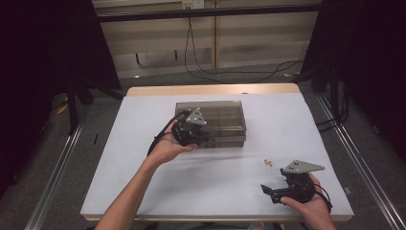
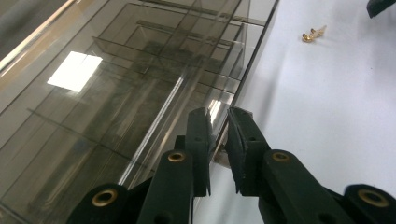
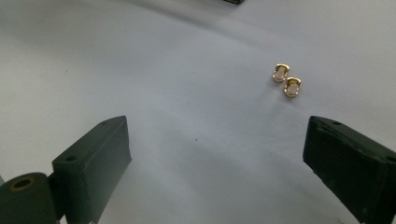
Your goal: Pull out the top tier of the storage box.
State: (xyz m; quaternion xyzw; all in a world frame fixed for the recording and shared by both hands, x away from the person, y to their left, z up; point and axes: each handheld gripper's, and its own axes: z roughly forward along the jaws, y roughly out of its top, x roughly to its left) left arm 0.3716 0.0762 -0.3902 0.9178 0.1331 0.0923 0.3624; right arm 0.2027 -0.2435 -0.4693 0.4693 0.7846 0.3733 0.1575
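**Box at mid-table, two small pieces to its right**

On the table (image 1: 143, 191) a compartmented box (image 1: 225, 117) sat near the middle, toward the far edge. The left gripper (image 2: 218, 140) was at the box's near left corner, its jaws either side of the box's front edge. Two small earrings (image 3: 286, 80) lay on the bare tabletop, just beside each other, nearer the person than the box and off to its right. The right gripper (image 1: 268, 191) rested near the table's near right edge, with the earrings ahead of it and apart from its jaws
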